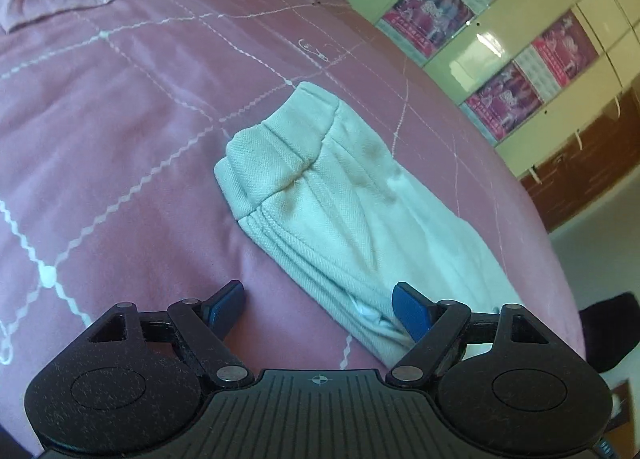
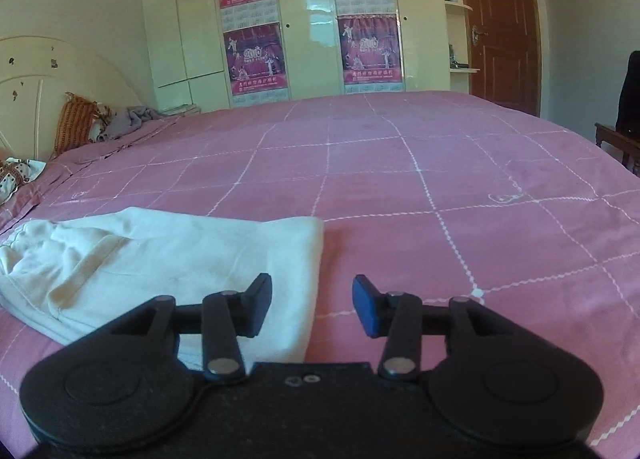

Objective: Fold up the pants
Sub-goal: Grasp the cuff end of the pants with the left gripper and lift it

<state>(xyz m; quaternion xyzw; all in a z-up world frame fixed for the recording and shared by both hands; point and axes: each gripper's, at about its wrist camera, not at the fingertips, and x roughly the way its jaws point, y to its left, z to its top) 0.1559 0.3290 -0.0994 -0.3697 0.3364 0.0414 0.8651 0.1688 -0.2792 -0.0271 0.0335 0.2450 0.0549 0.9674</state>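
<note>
Pants [image 1: 340,195], cream, lie folded into a compact bundle on the pink bedspread [image 1: 120,163], near the bed edge that faces the wardrobe [image 2: 304,19]. We hold the left gripper [image 1: 318,309] wide apart over the bundle's near end, gripping nothing. We hold the right gripper [image 2: 312,305] equally wide, straddling the bundle's right edge, gripping nothing.

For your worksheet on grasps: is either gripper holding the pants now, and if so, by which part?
Nothing is held. The left gripper and right gripper both have jaws open over the pants on the bed.
</note>
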